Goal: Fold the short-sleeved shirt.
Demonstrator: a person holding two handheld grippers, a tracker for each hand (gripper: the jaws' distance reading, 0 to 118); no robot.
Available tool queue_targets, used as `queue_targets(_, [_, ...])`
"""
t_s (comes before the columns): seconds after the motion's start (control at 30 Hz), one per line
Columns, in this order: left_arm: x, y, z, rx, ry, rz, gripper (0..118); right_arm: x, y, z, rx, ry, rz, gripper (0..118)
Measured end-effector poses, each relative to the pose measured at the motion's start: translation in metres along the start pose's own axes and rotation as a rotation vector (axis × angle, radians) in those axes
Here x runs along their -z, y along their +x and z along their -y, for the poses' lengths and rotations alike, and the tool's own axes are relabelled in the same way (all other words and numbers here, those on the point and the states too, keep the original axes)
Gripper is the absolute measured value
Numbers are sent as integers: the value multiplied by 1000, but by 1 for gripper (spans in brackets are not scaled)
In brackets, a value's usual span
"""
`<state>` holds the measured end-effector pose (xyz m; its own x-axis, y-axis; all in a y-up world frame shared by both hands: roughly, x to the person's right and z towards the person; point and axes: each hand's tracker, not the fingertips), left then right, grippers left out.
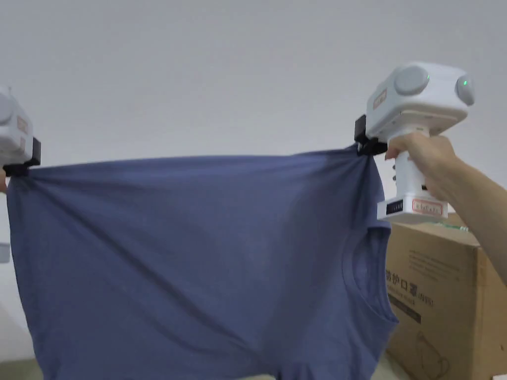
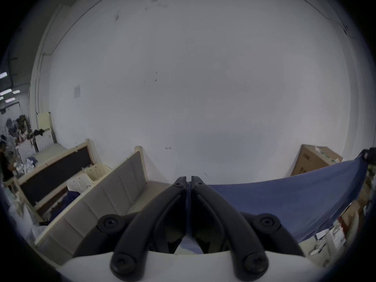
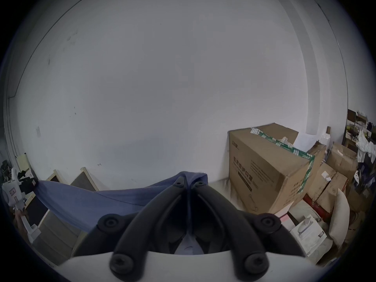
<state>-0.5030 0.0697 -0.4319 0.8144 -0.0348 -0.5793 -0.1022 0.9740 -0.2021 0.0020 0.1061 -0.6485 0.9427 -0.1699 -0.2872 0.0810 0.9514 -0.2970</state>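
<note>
Both tools (image 2: 188, 179) (image 3: 189, 181) clamp the blue shirt (image 1: 198, 257) beside a printed carton (image 1: 440, 297).

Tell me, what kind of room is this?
Probably a storeroom or workshop corner: stacked brown cardboard boxes stand against a bare white wall, and upholstered beige panels lean beside it. A blue short-sleeved shirt hangs stretched in front.

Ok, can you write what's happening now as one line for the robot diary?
step: shirt held up, spread | left gripper: shut on blue shirt | right gripper: shut on blue shirt | neck opening: toward right gripper | folded: not yet
</note>
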Motion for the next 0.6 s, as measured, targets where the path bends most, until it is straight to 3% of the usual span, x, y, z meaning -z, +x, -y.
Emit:
queue_targets(0.07, [9, 5, 13, 55, -9, -29, 2, 5, -3, 12, -11, -15, 0, 1])
queue_targets(0.23, [52, 9, 88, 20, -102, -7, 2, 50, 3, 88, -48, -151, 26, 1])
queue_targets(0.43, [125, 31, 242, 132, -324, -41, 1, 138, 26, 242, -24, -430, 68, 1])
queue_targets(0.6, [162, 39, 366, 147, -497, -9, 1, 190, 35, 379, -89, -646, 88, 1])
